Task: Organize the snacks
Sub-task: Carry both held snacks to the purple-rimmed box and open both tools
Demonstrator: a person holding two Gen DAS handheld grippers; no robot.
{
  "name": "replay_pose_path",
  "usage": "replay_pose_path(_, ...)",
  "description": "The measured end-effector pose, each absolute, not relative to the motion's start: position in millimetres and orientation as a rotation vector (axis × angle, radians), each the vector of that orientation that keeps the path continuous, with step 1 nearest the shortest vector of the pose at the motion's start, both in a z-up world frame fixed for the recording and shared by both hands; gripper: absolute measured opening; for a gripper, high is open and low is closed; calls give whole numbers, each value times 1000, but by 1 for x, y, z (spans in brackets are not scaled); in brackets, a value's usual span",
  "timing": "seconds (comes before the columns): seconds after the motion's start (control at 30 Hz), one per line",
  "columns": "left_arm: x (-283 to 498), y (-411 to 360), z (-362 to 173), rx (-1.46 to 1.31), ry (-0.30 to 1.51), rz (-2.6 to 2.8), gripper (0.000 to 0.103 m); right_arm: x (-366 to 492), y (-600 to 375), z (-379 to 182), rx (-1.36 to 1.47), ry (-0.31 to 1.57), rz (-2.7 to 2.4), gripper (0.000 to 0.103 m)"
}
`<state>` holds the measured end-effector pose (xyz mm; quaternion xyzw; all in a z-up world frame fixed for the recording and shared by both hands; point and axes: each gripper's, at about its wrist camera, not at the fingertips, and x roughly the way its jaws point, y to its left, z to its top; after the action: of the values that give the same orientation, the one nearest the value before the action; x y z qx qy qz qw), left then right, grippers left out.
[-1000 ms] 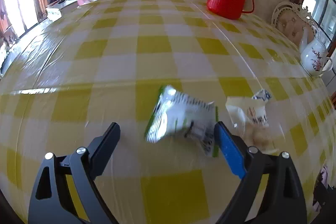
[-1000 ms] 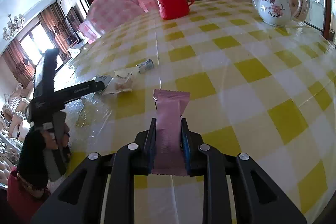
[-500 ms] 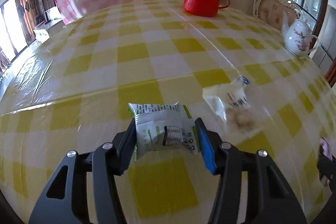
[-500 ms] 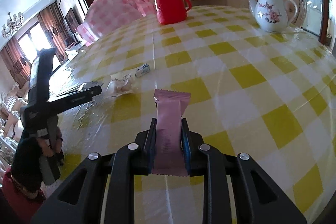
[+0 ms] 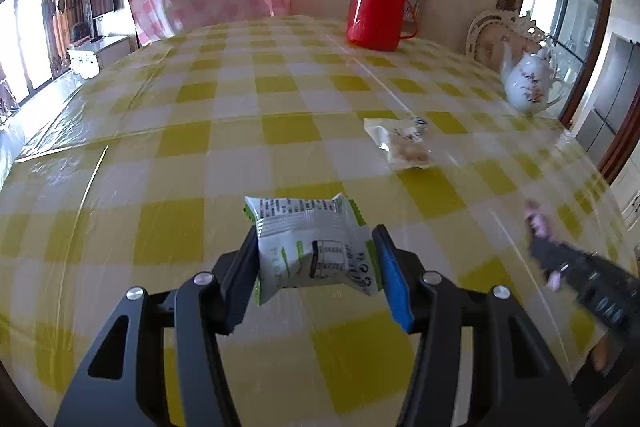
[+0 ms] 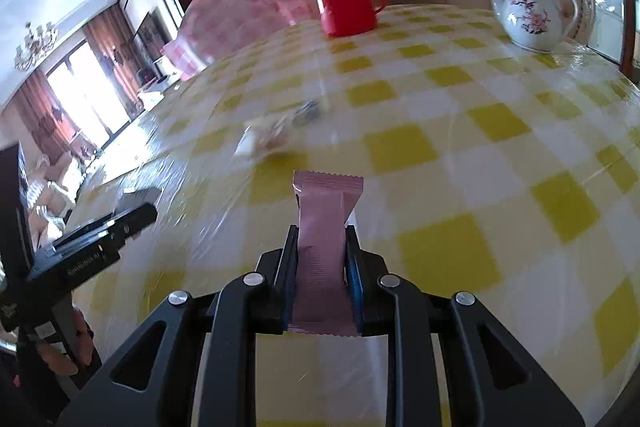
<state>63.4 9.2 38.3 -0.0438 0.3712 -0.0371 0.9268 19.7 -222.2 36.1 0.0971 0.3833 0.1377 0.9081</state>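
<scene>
Left wrist view: taken from close above the checked tablecloth, aimed obliquely down along the fingers toward the red thermos. Right wrist view: set equally low and near, faced toward the same far end. Shared by both: thermos, teapot, clear snack bag, pink cover.
</scene>
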Motion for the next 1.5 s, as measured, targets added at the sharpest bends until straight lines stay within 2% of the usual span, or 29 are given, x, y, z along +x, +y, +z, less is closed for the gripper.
replay_pose_path(0.17, 31, 9, 44, -109, 729, -76, 56, -7, -202, 39, 156, 769, 310, 22)
replay_pose_path(0.67, -72, 20, 49, -140, 694, -62, 57, -110, -172, 55, 249, 712, 447, 22)
replay_pose_path(1.13, -157, 67, 71, -109, 659, 9, 57, -171, -125, 64, 217, 718, 561, 22)
replay_pose_path(1.5, -220, 139, 77, -115, 640, 128, 57, -217, -51, 77, 98, 708, 729, 22)
